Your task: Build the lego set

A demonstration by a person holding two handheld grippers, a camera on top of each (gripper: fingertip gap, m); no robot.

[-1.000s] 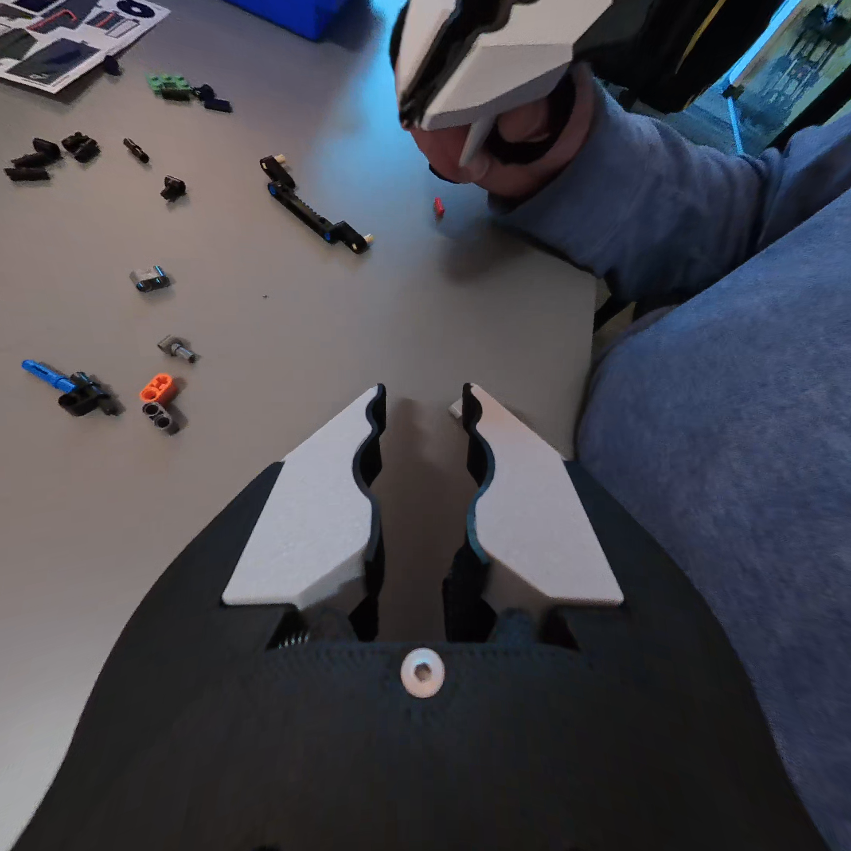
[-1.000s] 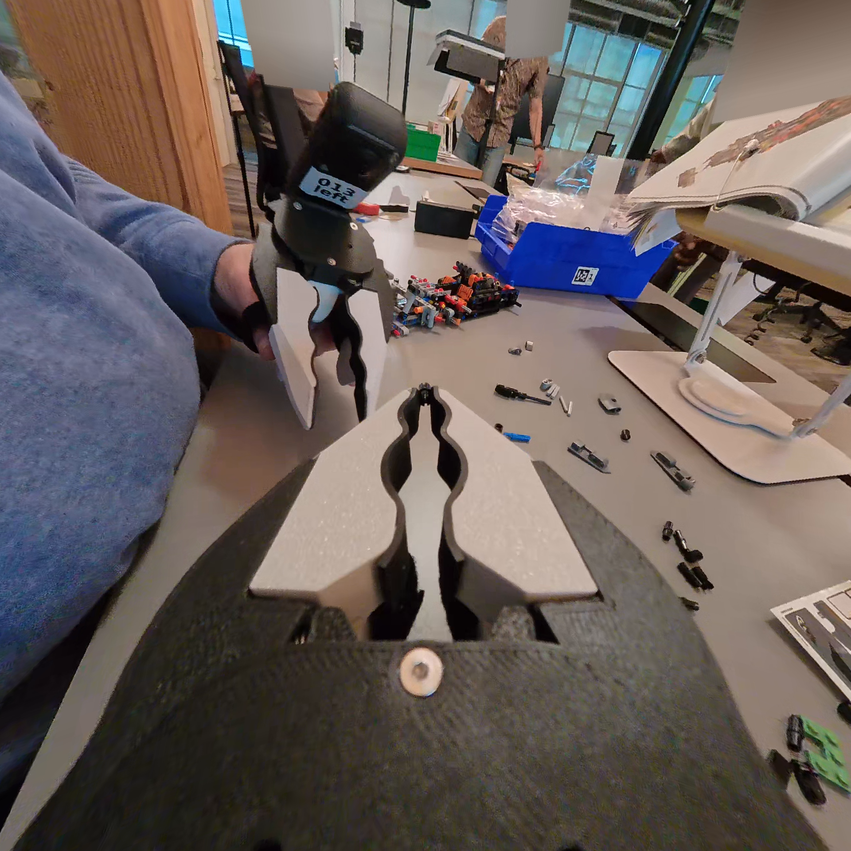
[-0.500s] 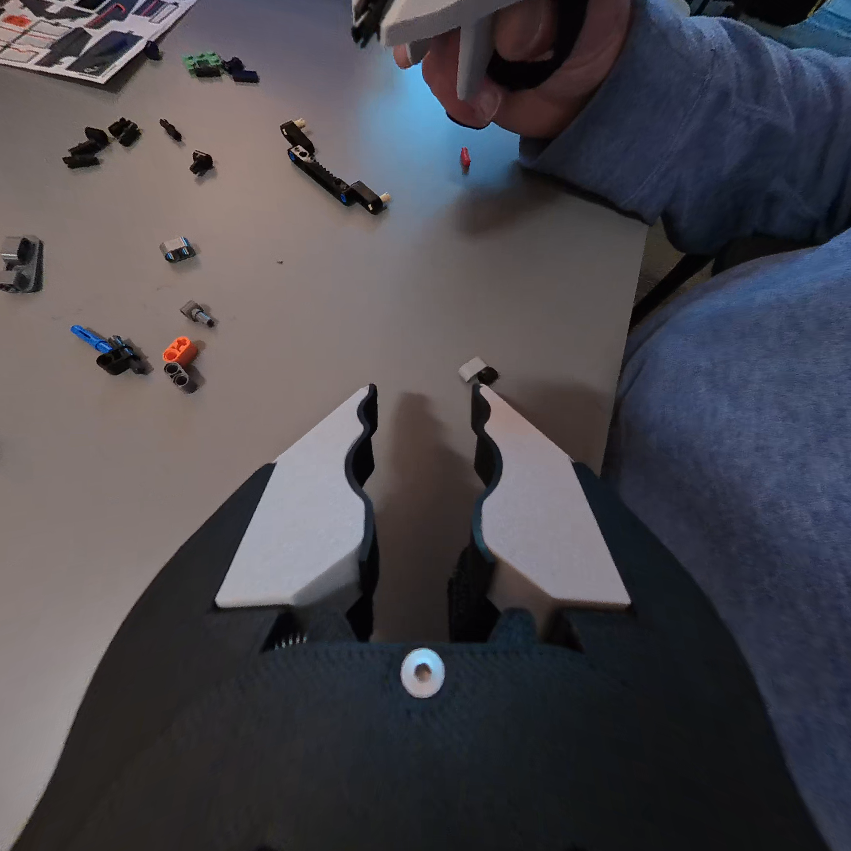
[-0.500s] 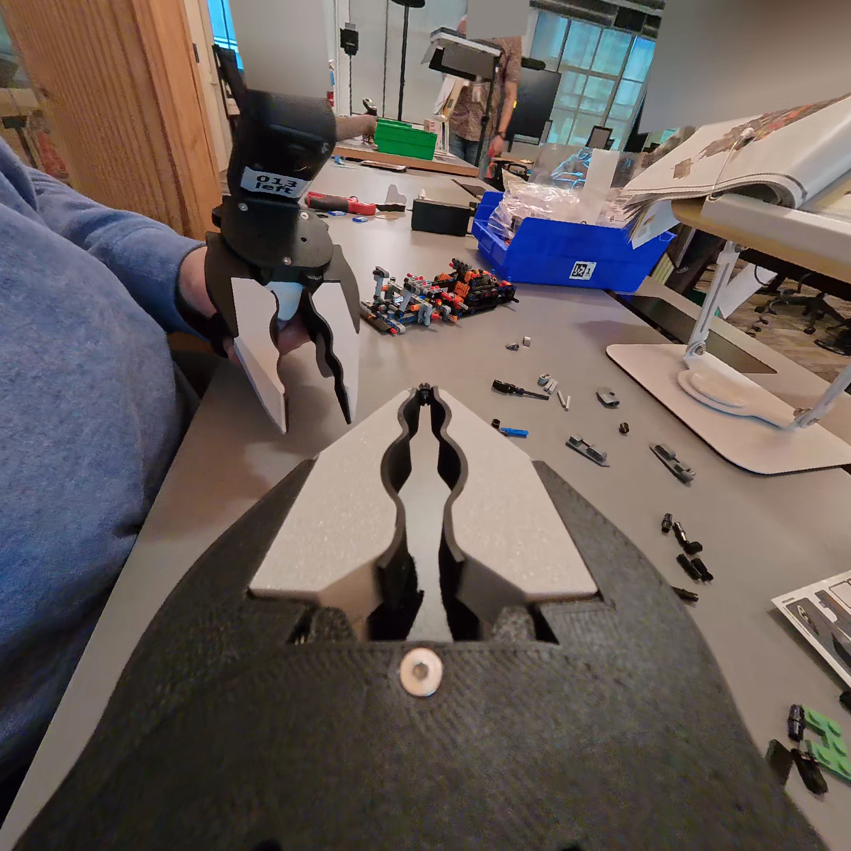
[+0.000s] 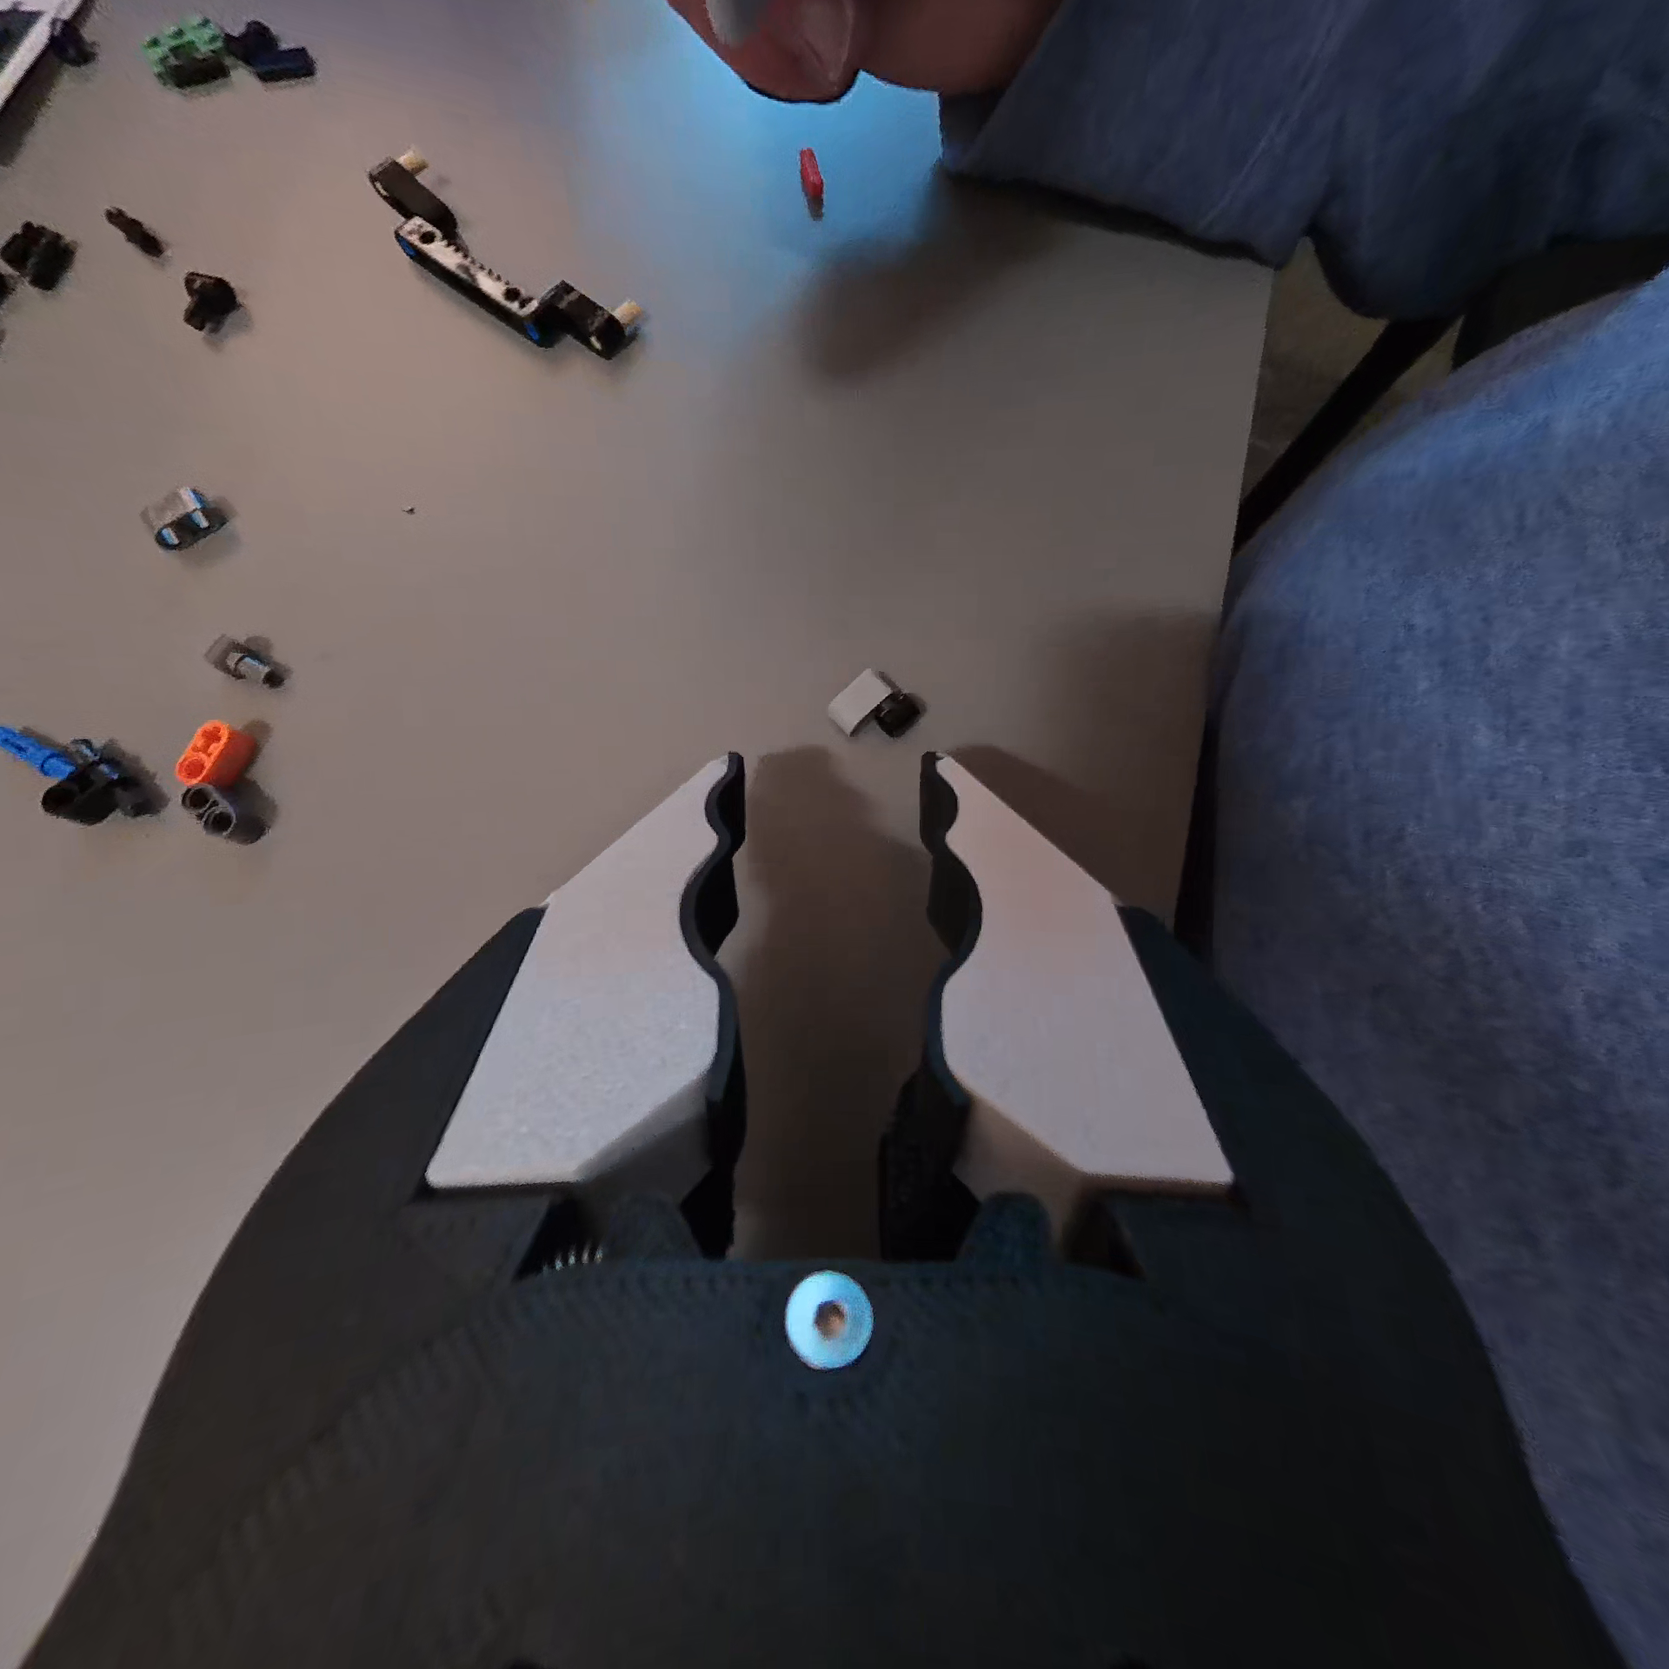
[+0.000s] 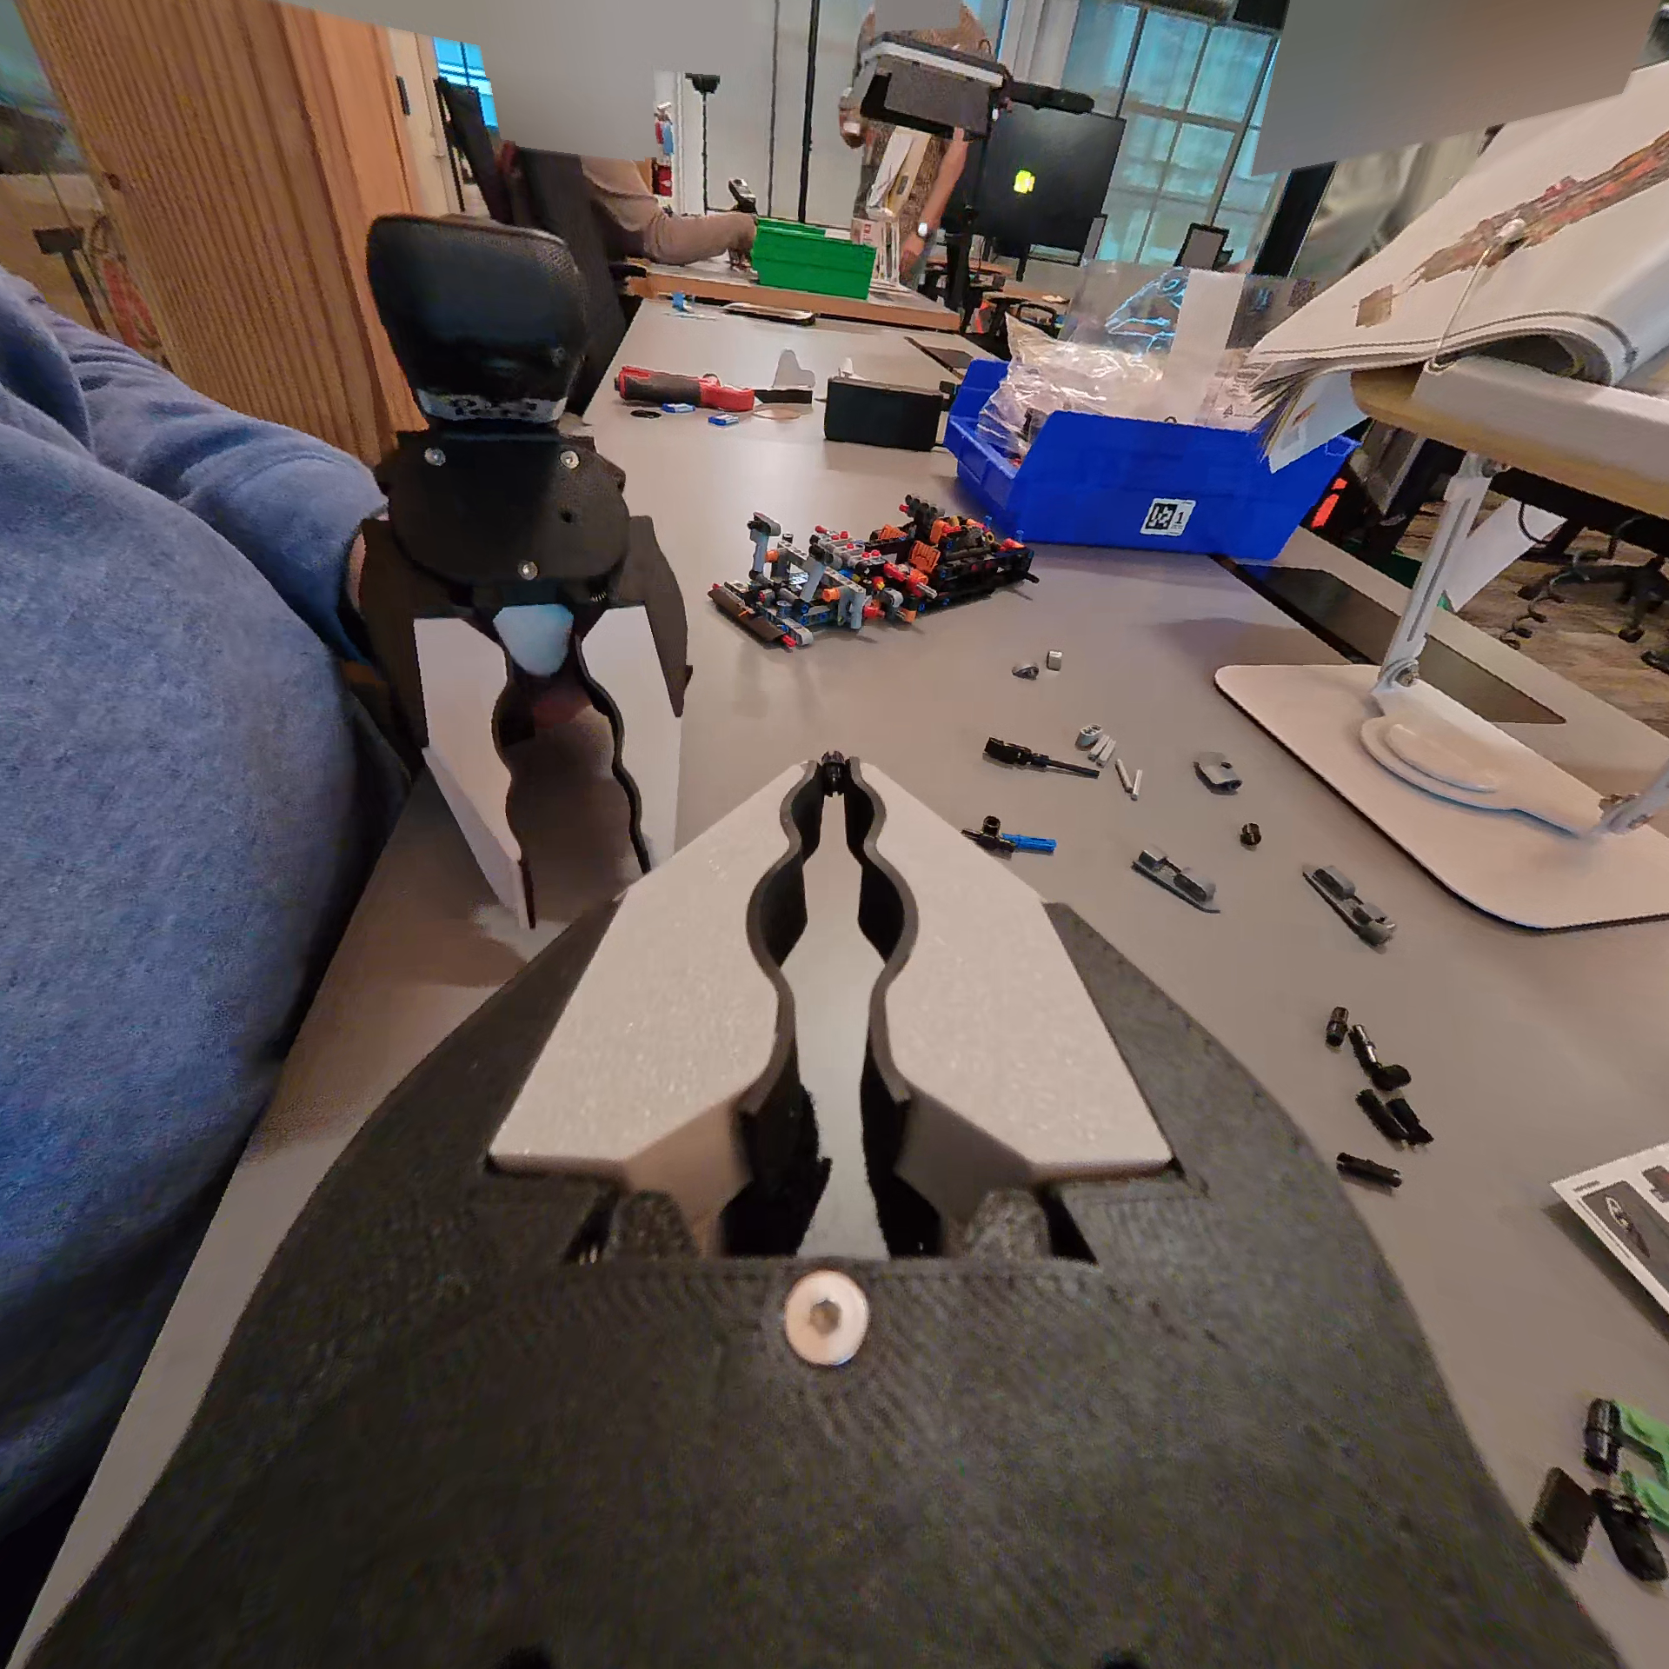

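left claw [image 5: 831, 768] spread, low over small grey piece [image 5: 860, 702]: drop straight, squeeze slow. right claw [image 6: 838, 769] pinching tiny black peg [image 6: 833, 775], maybe.

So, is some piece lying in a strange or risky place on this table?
Yes: a small grey-and-black piece lies alone close to the table edge nearest the person, apart from the other parts, just ahead of the open left gripper. A nudge might knock it off.

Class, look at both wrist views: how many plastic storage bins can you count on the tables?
2. A blue bin holding clear bags sits on the near table just behind the part-built model; a green bin sits on the far table. Others may be hidden.
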